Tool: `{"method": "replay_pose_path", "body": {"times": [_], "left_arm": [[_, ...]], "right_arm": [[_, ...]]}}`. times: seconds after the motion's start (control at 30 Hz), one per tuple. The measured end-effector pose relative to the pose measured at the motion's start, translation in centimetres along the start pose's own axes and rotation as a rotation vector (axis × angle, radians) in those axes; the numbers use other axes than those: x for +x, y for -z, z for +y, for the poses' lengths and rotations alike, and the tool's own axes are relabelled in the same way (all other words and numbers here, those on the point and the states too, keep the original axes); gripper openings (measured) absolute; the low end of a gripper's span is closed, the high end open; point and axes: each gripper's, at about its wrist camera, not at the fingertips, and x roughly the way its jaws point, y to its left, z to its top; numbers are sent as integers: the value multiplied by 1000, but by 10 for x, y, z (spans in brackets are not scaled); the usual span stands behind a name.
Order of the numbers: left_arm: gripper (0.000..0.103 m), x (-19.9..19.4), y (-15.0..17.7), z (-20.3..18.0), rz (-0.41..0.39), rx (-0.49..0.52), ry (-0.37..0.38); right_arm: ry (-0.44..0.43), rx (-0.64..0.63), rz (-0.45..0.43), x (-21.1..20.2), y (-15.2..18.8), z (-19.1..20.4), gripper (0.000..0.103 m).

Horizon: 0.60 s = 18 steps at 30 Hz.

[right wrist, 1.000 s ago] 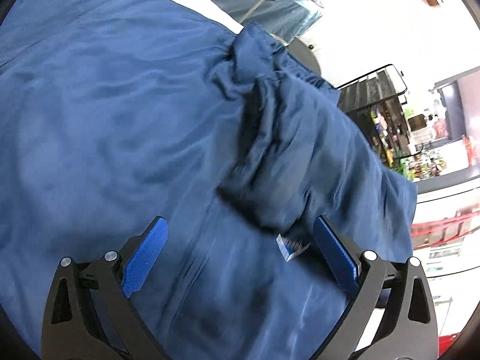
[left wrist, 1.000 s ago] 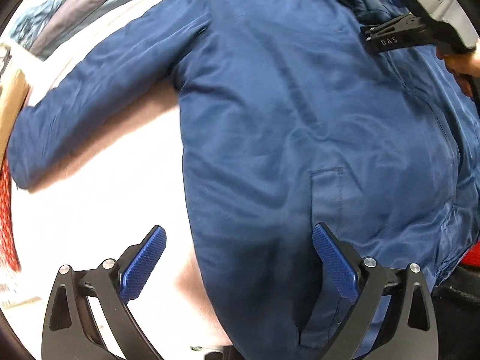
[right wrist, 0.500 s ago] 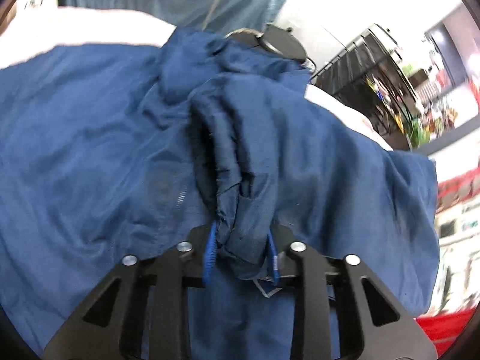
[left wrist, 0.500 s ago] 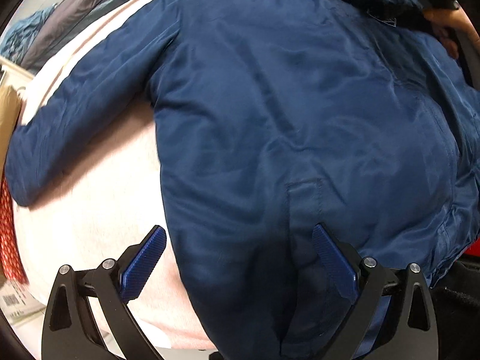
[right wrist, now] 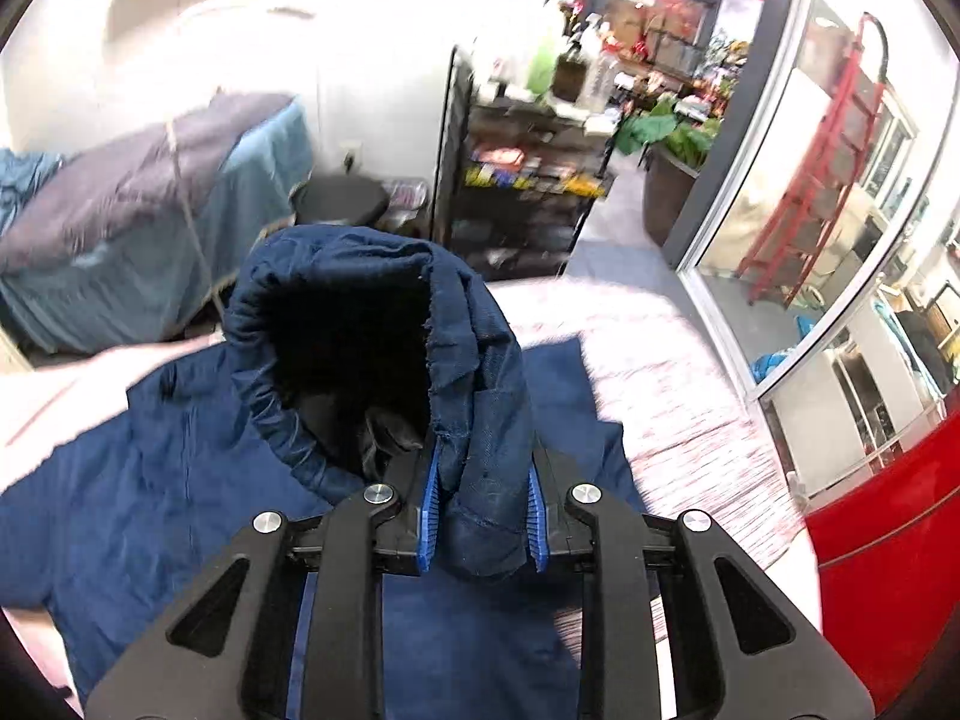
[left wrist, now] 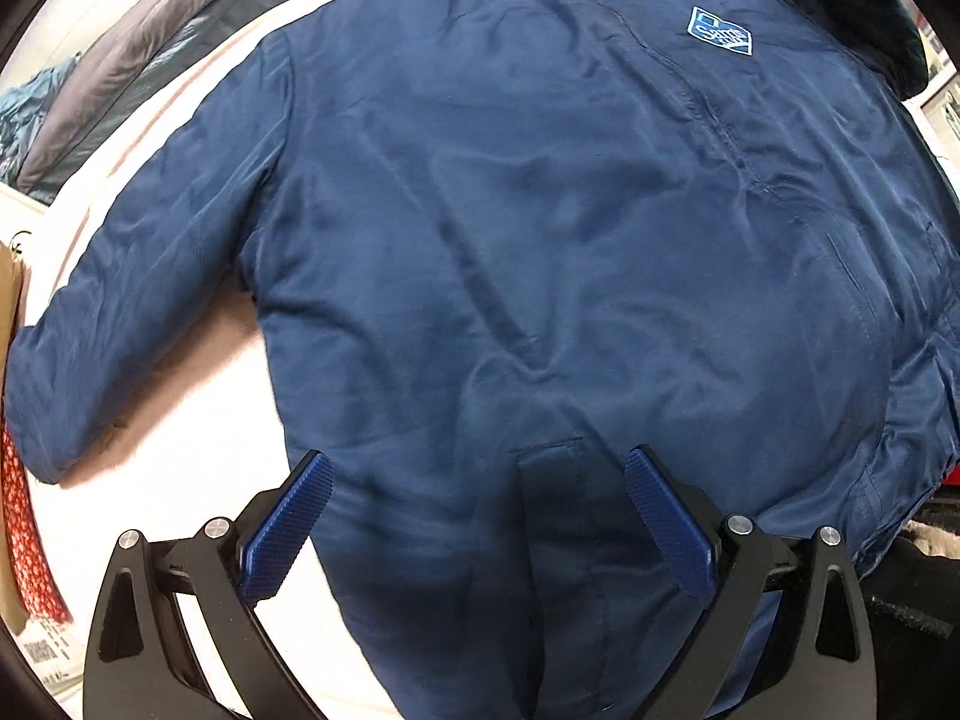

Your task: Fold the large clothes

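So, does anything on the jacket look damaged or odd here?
Yes. The cuff pinched in the right gripper has a frayed, ragged edge with loose threads. The rest of the navy jacket lies flat, only lightly wrinkled.

the cuff (right wrist: 384, 360) i hold up blocks my right-hand view of the bed behind it, and its inside is too dark to read. the shelf (right wrist: 528, 180) beyond is blurred. in my left-hand view the jacket (left wrist: 540, 240) runs off the bottom and right edges, its patch (left wrist: 719, 31) lettering too small.
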Motion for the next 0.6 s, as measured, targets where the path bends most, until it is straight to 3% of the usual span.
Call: {"method": "replay_pose_path", "body": {"times": [0.23,0.3,0.6], "left_arm": [[96,-9,-1,-14,-25,9,2],[96,-16,18,-7,-34,-2,-3],[96,-16,31,21,-20,-112,-7]], "right_arm": [[-195,27,15,-26,-14,41,24],[-250,-6,21,-30,-10,73,24],[-478,-55,136,-38,27,186,24]]}}
